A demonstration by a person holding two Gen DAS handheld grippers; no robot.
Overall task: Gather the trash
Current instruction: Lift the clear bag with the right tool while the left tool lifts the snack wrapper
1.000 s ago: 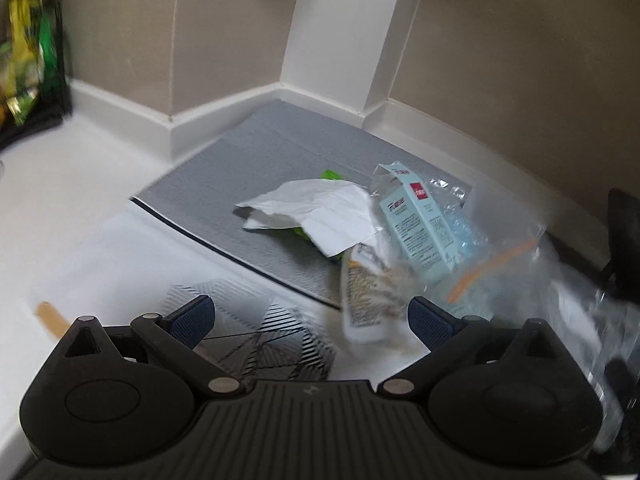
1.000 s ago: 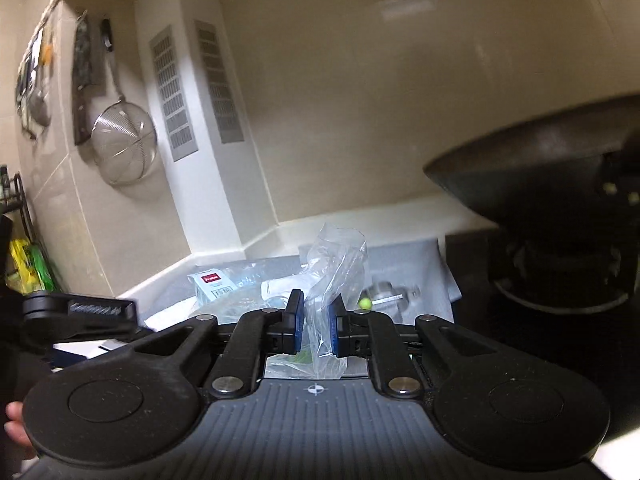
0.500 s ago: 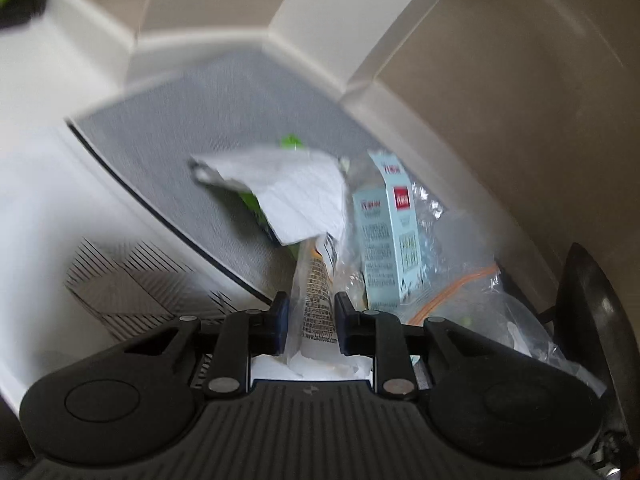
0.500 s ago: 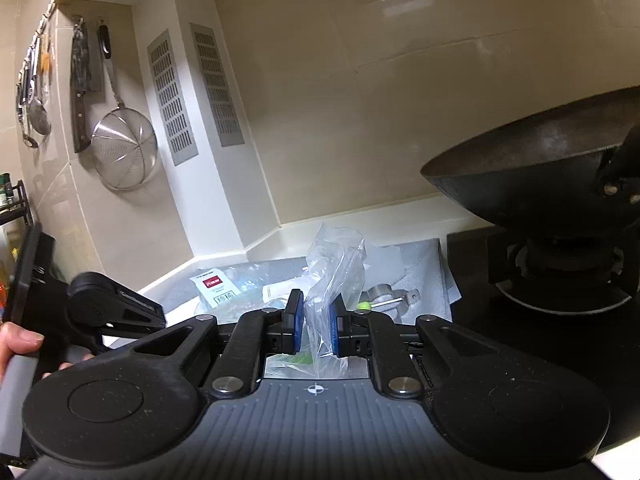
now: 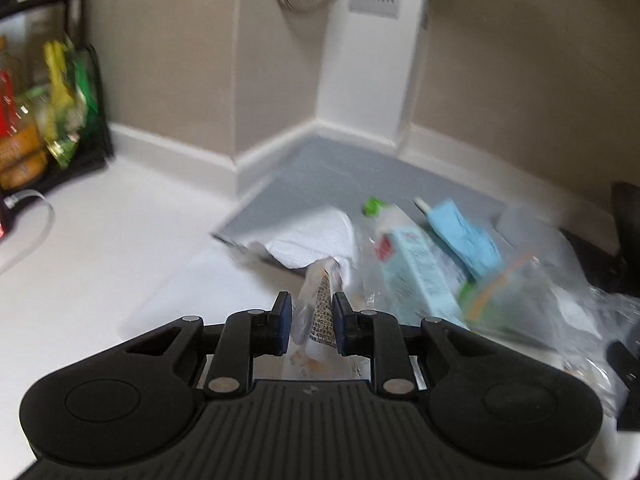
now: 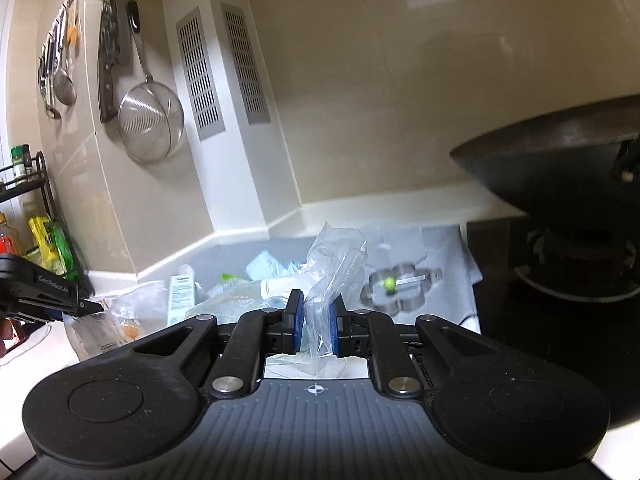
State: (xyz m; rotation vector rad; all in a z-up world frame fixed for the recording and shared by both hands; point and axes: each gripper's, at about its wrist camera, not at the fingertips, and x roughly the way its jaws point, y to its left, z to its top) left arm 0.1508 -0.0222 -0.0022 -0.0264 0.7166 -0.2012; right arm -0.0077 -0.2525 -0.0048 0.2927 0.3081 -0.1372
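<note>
Your left gripper, wide apart a second ago with a clear printed wrapper between its pads, is now clenched on that wrapper and has lifted it off the white counter. One piece of trash is secured; it likely goes into the bag next.

Your right gripper is unchanged, clamped on the rim of the clear plastic bag.

Loose trash lies on the grey mat: crumpled white paper, a pale blue carton. The paper touches the wrapper's far end and may drag. A black wok stands close at far right.
</note>
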